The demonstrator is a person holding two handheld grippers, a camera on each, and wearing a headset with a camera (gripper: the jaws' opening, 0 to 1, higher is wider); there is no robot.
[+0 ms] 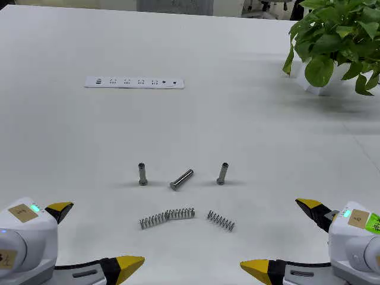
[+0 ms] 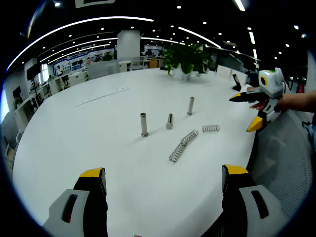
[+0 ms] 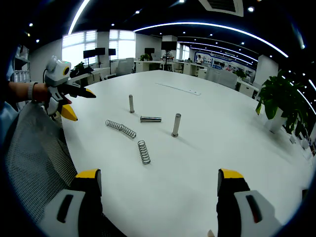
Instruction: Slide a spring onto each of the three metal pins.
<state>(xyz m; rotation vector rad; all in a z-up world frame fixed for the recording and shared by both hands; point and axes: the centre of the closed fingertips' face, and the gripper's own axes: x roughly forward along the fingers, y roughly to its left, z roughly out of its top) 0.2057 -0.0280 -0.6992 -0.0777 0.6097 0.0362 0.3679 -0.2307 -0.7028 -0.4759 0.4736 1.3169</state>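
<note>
**Fig. 1. Bench at the outset, no spring fitted.**

Three pins stand in a row at mid-table [image 1: 249, 124]. The left pin [image 1: 142, 174] and right pin [image 1: 222, 173] are upright on their wider ends with shanks up, presumably so a spring can be dropped over each. The middle pin [image 1: 181, 179] lies on its side between them and, in my judgement, must be stood up or lifted first.

Three springs lie flat just nearer the person. The left spring [image 1: 154, 221] and middle spring [image 1: 180, 213] appear to touch end to end. The right spring [image 1: 221, 220] lies apart from them.

The left gripper [image 1: 95, 237] and right gripper [image 1: 284, 236] hover at the near edge, one either side of the parts, seemingly placed to reach in from both flanks. Both have their jaws spread wide and hold nothing.

Count: pins, three (two upright, one fallen); springs, three; grippers, two.
</note>
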